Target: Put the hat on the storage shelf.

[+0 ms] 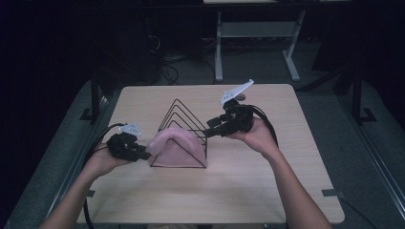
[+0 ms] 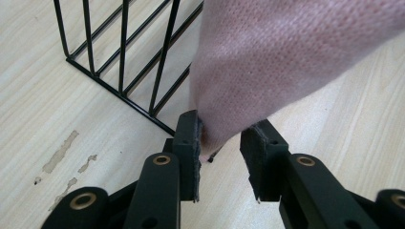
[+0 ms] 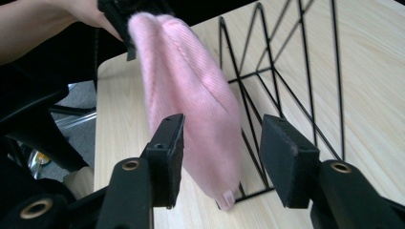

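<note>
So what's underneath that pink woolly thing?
The pink knit piece lies draped over the near end of a black wire rack, which stands on the wooden table. The wires beneath the cloth and the table under it are covered, so they can't be seen.

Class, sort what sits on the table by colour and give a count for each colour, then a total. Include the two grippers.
Pink: 1, the knitted hat
Black: 3, the wire rack, the left gripper, the right gripper
Total: 4
</note>
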A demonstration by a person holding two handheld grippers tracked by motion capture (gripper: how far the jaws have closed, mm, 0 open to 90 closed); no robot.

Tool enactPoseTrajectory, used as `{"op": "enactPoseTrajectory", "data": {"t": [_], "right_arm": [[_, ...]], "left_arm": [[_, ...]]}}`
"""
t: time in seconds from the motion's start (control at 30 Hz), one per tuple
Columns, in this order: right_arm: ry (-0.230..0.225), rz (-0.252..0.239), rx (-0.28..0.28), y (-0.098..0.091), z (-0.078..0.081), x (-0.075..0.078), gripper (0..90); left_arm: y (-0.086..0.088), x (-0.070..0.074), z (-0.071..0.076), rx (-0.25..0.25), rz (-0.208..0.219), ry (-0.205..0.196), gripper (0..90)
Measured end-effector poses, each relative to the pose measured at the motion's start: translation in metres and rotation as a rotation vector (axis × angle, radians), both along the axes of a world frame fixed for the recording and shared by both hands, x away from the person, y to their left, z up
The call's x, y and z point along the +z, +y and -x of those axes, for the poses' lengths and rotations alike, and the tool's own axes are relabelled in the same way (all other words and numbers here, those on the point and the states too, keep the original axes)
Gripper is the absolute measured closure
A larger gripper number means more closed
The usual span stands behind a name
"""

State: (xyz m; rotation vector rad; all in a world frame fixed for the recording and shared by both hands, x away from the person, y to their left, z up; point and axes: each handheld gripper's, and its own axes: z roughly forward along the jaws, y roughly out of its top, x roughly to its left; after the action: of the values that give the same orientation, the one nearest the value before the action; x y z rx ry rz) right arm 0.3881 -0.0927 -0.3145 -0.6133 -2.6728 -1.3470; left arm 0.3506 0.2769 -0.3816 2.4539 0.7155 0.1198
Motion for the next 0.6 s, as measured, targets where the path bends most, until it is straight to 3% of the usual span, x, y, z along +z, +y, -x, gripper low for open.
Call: {"op": "enactPoseTrajectory", "data": {"t": [0.37, 0.6], "right_arm": [[0.003, 0.012, -0.09, -0.028, 0.002, -0.004, 39.7], [0.008, 0.036, -0.13, -0.045, 0.005, -0.01, 33.6]], "left_arm": [[0.006, 0.003, 0.004, 0.023, 0.05, 0.007, 62.7], [0.009, 0.004, 0.008, 0.024, 0.047, -0.002, 54.8]]}}
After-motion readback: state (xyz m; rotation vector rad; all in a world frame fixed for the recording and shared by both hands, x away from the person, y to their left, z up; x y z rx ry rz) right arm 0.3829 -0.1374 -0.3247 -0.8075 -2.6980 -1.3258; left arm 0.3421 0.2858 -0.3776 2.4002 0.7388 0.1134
